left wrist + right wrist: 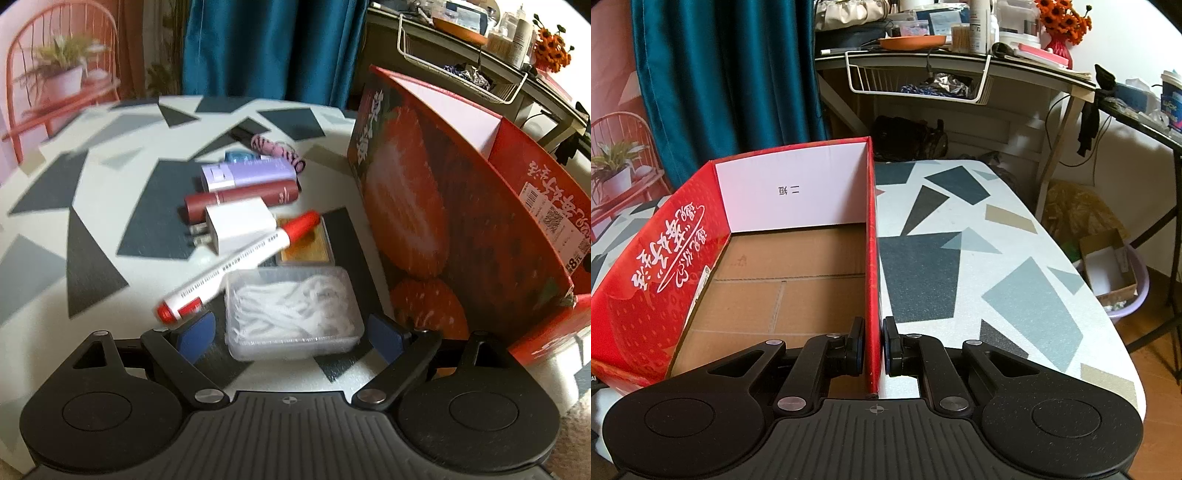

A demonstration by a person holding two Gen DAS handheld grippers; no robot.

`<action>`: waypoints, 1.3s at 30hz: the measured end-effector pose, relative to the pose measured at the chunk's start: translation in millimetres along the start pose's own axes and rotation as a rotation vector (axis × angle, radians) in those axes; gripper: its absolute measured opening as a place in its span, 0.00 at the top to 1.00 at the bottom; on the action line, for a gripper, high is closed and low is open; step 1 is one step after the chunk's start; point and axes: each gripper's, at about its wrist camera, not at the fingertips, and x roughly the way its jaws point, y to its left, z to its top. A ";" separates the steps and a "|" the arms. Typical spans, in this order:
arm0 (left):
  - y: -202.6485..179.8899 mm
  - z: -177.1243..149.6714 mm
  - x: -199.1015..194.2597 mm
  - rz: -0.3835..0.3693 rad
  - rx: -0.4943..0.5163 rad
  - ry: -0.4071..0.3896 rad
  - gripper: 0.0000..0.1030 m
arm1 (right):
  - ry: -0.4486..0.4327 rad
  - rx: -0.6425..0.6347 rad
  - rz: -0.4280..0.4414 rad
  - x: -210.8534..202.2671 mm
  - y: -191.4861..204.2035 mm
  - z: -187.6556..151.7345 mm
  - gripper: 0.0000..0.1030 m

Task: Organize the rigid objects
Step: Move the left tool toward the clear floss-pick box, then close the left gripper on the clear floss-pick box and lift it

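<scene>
jaws first: left gripper (290, 334) is spread wide, blue pads on either side of the clear plastic box of floss picks (293, 314), not pressing on it as far as i can tell. right gripper (874, 345) is clamped on the near end of the red strawberry box (665, 258), pinching its right wall, one finger inside and one outside.

so the step in hand looks like grabbing that clear box while the other hand steadies the carton. the red box is empty right now, bare cardboard floor, sitting on the patterned table (960, 240) just right of the pile.

the pile itself: red and white marker (236, 264) lying diagonally, its lower end right by the left pad and its upper end over the white charger plug (240, 229) and the small orange tin (306, 245). behind those a dark red tube (242, 201), a lilac case (249, 175) and a pink striped hair thing (277, 149).

tips imo: centre the pads on the box's long sides and keep low so they don't ride up over the lid. watch the marker tip, it's close enough to the left pad to get nudged or caught in the close. thin clear plastic will flex, so squeeze gently. keep the right hand put so the carton doesn't slide.
</scene>
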 end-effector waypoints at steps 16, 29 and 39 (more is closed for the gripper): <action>3.6 -4.0 4.0 0.058 0.043 -0.016 0.12 | 0.000 -0.004 -0.002 -0.5 0.3 -0.1 0.91; 20.1 20.9 7.3 0.146 -0.001 0.020 0.12 | 0.015 -0.010 -0.006 -0.4 0.8 1.2 0.91; 25.2 37.4 18.1 0.144 -0.061 0.098 0.16 | 0.036 -0.017 -0.013 0.2 2.7 5.8 0.91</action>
